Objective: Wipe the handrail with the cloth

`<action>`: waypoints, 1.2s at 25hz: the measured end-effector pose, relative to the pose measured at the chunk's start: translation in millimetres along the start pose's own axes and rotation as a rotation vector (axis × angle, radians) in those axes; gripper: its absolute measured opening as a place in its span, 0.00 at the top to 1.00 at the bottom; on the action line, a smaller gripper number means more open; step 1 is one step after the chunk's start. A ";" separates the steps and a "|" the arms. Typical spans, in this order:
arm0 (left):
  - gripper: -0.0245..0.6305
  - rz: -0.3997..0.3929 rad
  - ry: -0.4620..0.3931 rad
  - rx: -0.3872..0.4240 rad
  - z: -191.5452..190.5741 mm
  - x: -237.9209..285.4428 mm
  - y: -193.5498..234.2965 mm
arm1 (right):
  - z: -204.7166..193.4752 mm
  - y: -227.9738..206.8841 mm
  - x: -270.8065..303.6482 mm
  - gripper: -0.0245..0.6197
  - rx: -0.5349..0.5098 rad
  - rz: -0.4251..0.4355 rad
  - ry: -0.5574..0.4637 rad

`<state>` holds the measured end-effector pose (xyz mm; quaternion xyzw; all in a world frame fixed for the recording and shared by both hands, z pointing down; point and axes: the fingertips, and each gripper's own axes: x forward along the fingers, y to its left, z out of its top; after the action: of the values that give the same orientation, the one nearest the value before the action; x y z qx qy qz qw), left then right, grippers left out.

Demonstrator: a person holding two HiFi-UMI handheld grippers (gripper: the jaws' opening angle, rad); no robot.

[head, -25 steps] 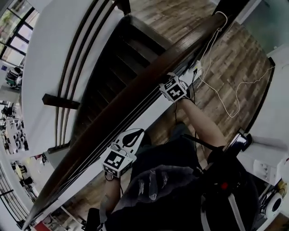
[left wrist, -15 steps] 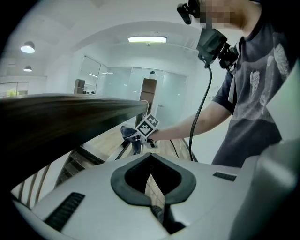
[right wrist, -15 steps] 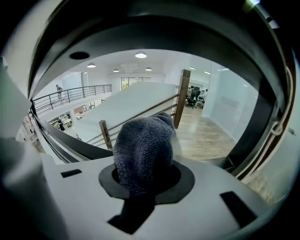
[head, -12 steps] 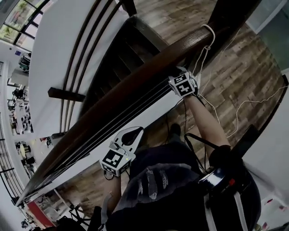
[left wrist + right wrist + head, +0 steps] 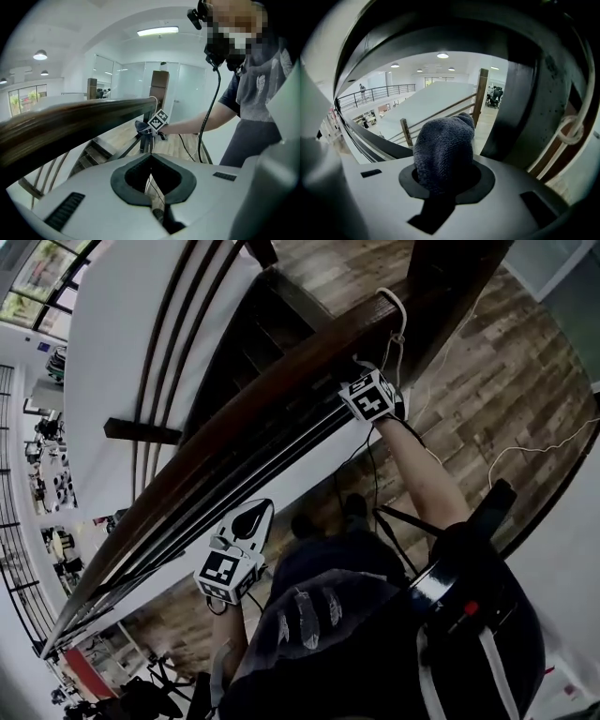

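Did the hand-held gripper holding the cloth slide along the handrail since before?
Yes. The right hand-held gripper, gripping the cloth, slid along the handrail toward the white cord looped round it.

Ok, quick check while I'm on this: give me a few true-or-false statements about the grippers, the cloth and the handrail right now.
1. The right gripper is shut on the cloth. True.
2. The left gripper is clamped on the handrail. False: it is shut on nothing and sits apart from the rail, on the person's side.
3. A white cord is looped at the rail's end near the right gripper. True.
4. The cloth is white. False: it is dark grey.
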<state>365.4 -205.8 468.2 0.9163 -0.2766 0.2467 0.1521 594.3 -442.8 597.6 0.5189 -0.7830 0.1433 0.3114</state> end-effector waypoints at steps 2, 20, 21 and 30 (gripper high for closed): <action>0.95 0.000 -0.019 -0.017 4.5 -1.9 -1.6 | 5.4 17.0 -12.6 0.86 0.054 0.055 -0.018; 0.95 0.020 -0.269 -0.011 -13.2 -106.5 41.4 | 82.7 310.4 -166.8 0.86 -0.095 0.675 -0.249; 0.95 0.006 -0.284 -0.036 -20.0 -115.0 42.8 | 89.7 322.7 -176.7 0.86 -0.109 0.692 -0.261; 0.95 0.008 -0.303 -0.001 -31.1 -176.4 62.0 | 124.1 408.9 -241.9 0.86 -0.128 0.784 -0.397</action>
<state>189.9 -166.4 408.4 0.9418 -0.3002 0.1061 0.1081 248.2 -163.8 389.1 0.1802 -0.9725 0.0995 0.1086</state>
